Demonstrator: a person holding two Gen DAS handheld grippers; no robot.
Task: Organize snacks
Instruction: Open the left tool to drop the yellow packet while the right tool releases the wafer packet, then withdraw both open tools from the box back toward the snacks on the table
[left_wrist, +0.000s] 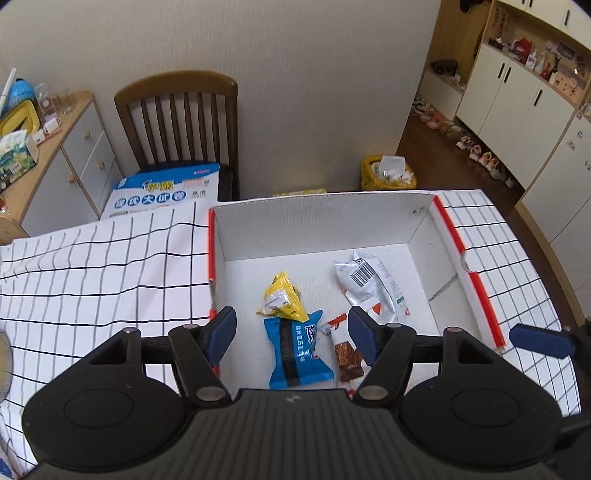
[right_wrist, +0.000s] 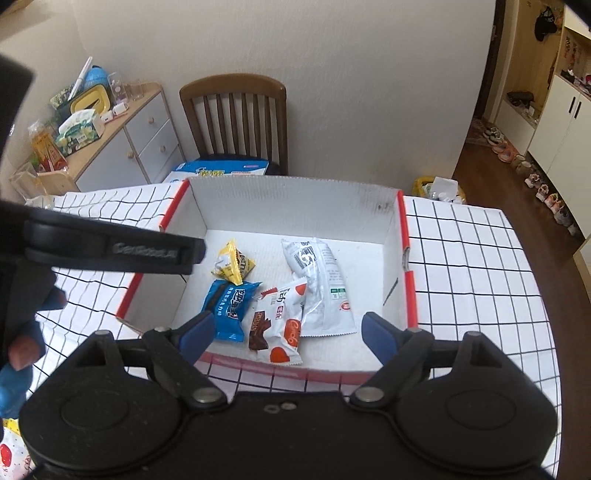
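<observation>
A white cardboard box (left_wrist: 325, 225) with red edges stands on the checked tablecloth. Four snacks lie in it: a yellow packet (left_wrist: 282, 297), a blue packet (left_wrist: 297, 352), a white-and-red chocolate packet (left_wrist: 345, 350) and a long silver-white packet (left_wrist: 373, 288). My left gripper (left_wrist: 291, 325) hangs open above the blue packet, with nothing between its pads. My right gripper (right_wrist: 288, 328) is open wide above the box's near wall (right_wrist: 295, 367), over the chocolate packet (right_wrist: 280, 328), and is empty. In the right wrist view the blue packet (right_wrist: 229, 304), yellow packet (right_wrist: 232, 264) and silver-white packet (right_wrist: 321, 288) show too.
A wooden chair (left_wrist: 181, 118) with a blue carton (left_wrist: 162, 192) on its seat stands behind the table. A cluttered sideboard (right_wrist: 122, 129) is at far left. A yellow bin (left_wrist: 388, 173) sits on the floor. The table's round edge (right_wrist: 546, 280) curves at right. A hand (right_wrist: 22, 350) grips the left tool.
</observation>
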